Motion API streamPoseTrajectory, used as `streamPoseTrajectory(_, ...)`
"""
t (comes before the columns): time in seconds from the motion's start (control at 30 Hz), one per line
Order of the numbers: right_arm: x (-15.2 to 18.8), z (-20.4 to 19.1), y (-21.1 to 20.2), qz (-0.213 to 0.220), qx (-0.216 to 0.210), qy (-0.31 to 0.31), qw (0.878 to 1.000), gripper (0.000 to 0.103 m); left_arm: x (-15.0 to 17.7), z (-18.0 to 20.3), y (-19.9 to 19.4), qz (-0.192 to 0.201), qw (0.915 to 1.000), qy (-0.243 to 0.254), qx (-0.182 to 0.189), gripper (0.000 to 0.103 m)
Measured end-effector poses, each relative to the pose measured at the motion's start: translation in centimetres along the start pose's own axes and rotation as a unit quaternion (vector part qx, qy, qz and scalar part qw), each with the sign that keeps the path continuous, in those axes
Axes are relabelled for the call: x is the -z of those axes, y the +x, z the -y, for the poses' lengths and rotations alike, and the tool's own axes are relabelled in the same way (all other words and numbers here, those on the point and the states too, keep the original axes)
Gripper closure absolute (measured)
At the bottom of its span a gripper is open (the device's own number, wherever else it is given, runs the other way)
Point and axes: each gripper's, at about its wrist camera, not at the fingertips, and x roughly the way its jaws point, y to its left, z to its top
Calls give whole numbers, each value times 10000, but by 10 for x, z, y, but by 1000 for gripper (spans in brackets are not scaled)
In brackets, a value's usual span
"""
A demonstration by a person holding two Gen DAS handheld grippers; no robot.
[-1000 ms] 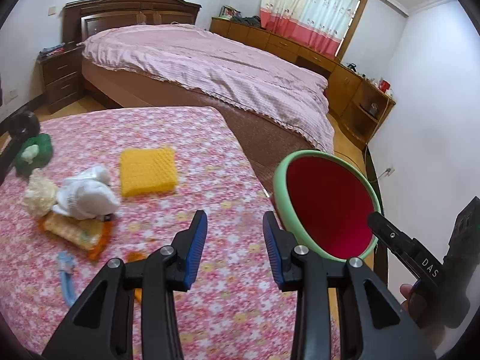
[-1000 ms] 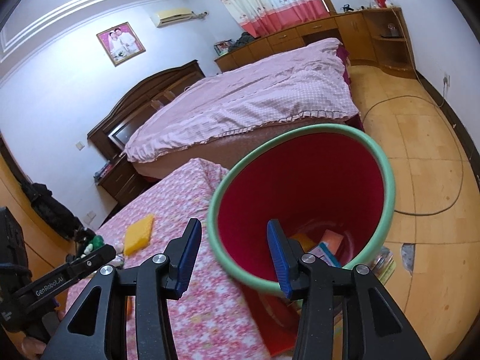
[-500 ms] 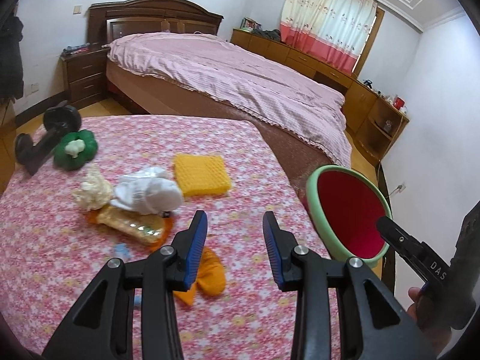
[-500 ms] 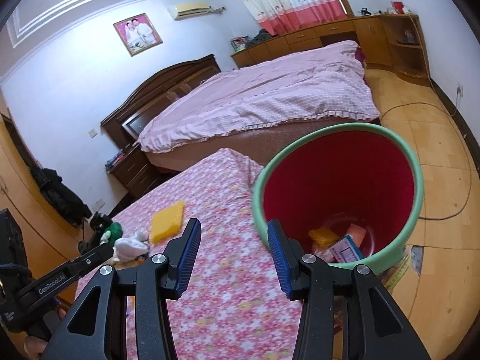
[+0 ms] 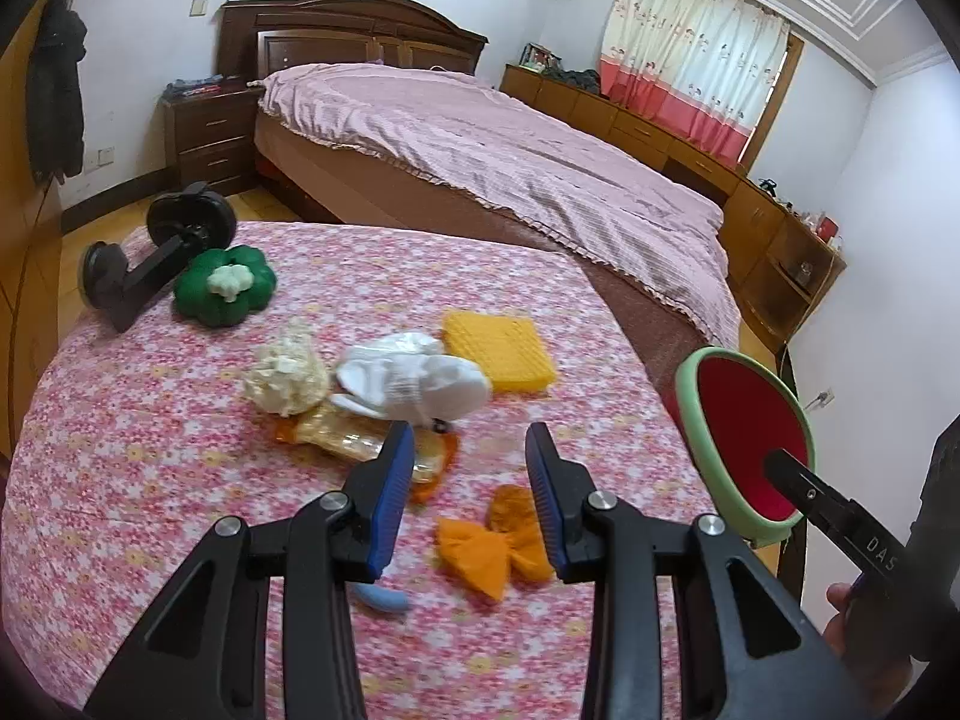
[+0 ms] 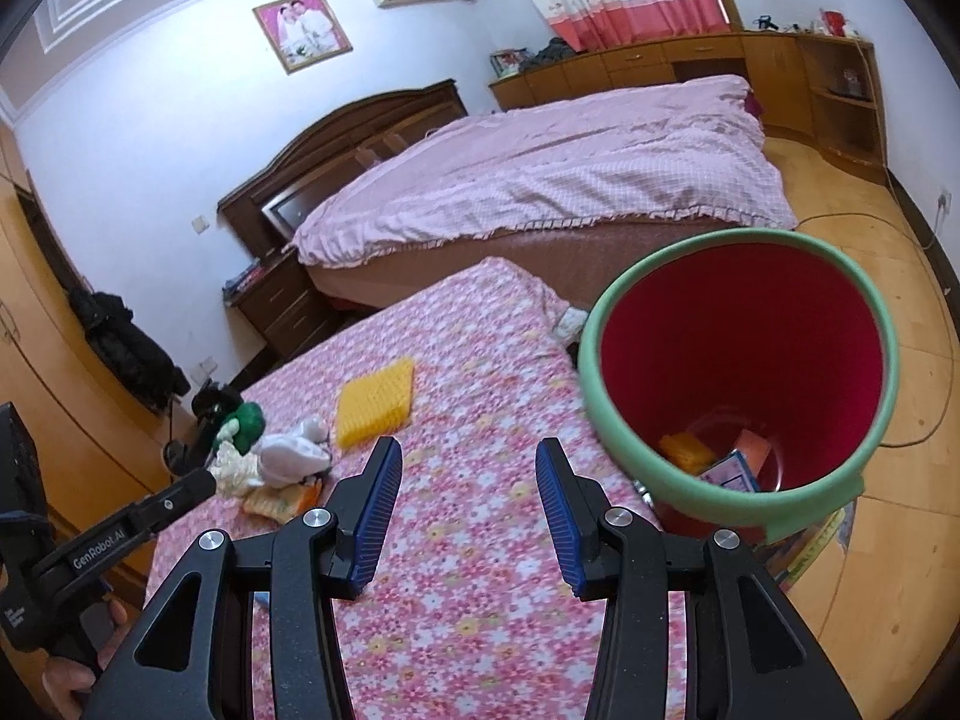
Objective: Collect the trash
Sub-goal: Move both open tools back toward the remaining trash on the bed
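Your left gripper (image 5: 468,480) hangs spread and empty over the orange scrap (image 5: 495,543) on the table (image 5: 180,480). Your right gripper (image 6: 465,507) is spread too, beside the bin (image 6: 606,384), which holds what looks like packaging.

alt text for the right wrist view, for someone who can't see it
The open, empty right gripper hovers over a table with a pink floral cloth, beside a red bin with a green rim that holds some scraps. A yellow sponge and white socks lie farther back, with a bed behind.
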Motion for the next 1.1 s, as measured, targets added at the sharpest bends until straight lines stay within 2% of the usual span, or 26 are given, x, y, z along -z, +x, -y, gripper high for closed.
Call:
streamPoseTrajectory(0.4, 8, -29, 28, -303, 106, -256, 9992, 55, -7, -57, 12, -66, 9987, -354, -372, 65)
streamPoseTrajectory(0.5, 9, -33, 34, -349, 122, -291, 9989, 55, -10, -71, 22, -145, 9973, -468, -545, 65)
streamPoseTrajectory(0.6, 8, -37, 41, -411, 129, -310, 9986, 55, -13, -81, 33, -219, 9966, -575, -555, 65)
streamPoseTrajectory(0.7, 6, -39, 49, -449, 158, -342, 9983, 55, -17, -85, 44, -271, 9963, -545, -613, 62)
streamPoseTrajectory(0.97, 6, -36, 67, -609, 220, -315, 9974, 55, -20, -87, 75, -417, 9952, -479, -744, 62)
streamPoseTrajectory(1.1, 6, -35, 74, -677, 242, -319, 9969, 55, -20, -92, 84, -402, 9952, -594, -670, 62)
